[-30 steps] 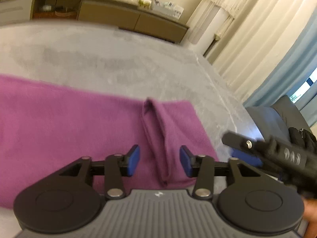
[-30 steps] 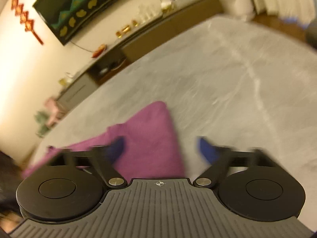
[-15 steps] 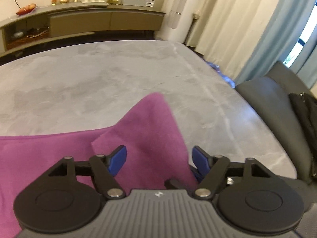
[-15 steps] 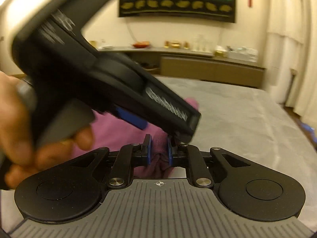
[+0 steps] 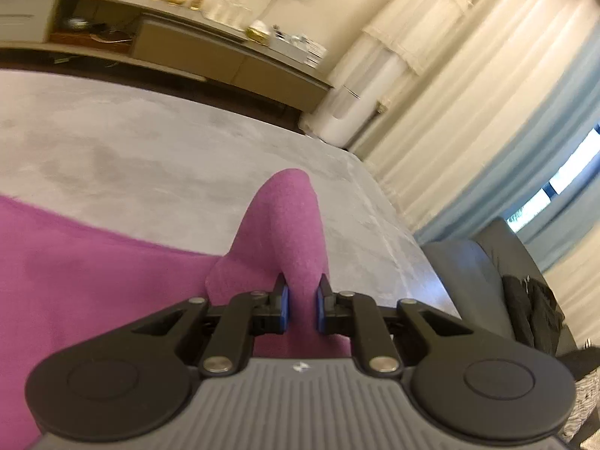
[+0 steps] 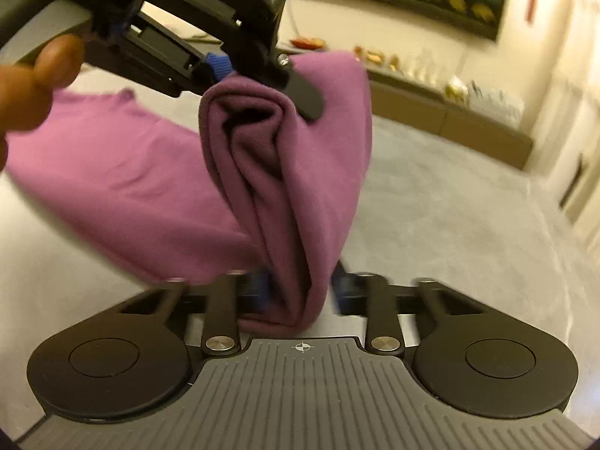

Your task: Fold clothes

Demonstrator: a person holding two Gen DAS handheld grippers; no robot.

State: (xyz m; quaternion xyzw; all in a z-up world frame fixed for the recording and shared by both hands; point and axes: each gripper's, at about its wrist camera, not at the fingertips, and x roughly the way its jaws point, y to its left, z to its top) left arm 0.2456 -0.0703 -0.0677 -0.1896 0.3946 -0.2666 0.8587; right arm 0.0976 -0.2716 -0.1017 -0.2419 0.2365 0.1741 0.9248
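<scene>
Grey and faintly mottled, the worktop (image 5: 142, 142) runs back toward a long low cabinet (image 5: 210, 56) against the far wall, with pale curtains (image 5: 468, 112) hanging to the right and a dark chair (image 5: 487, 281) at the near corner. A purple garment (image 5: 93, 281) lies spread over the left part of that surface, and one end of it is drawn up off the worktop into a narrow ridge. The left tongs (image 5: 301, 307) are clenched on that ridge, the cloth pinched tight between the blue pads (image 5: 284, 307). In the right wrist view the raised end hangs as a bunched, folded bundle of the same garment (image 6: 285, 172), its layers rolled inward (the inner folds look darker). The right tongs (image 6: 300, 292) are closed on the lower part of this bundle, though the fingertips are blurred. Above, the other gripper's black frame bites the top of the bundle, and a person's hand (image 6: 33, 82) grips its handle at the left edge.
</scene>
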